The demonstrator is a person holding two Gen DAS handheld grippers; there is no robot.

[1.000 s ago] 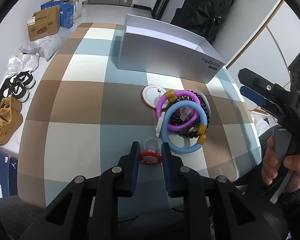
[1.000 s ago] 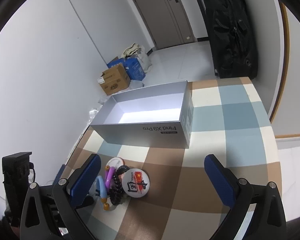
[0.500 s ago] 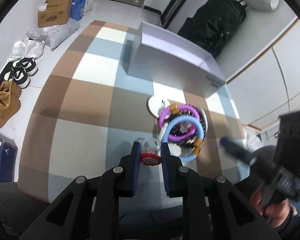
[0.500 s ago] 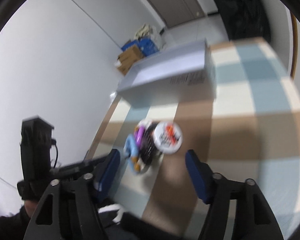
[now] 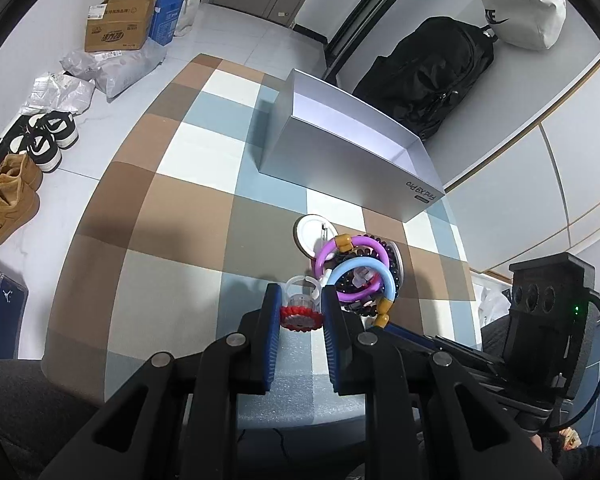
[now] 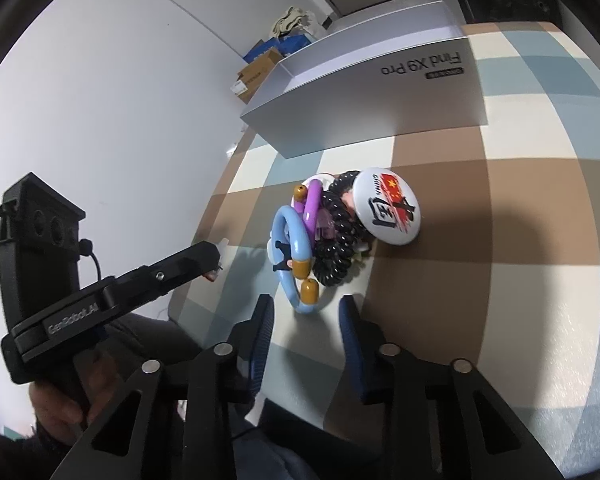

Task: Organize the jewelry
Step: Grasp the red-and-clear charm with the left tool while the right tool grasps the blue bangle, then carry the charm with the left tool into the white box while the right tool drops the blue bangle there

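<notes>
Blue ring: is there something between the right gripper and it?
Nothing visible stands between them. The right gripper is open, with the near end of the blue ring just ahead of its fingertips over bare mat. The purple ring and black bead bracelet lie against the ring farther on.

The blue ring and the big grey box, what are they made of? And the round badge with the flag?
The blue ring looks like smooth, shiny plastic: it glints and has tan caps on its ends. The grey box looks like matte cardboard, with flat folded walls and printed lettering. The round badge seems to be metal or plastic under a glossy printed face; its domed front reflects light, so I can't tell which.
</notes>
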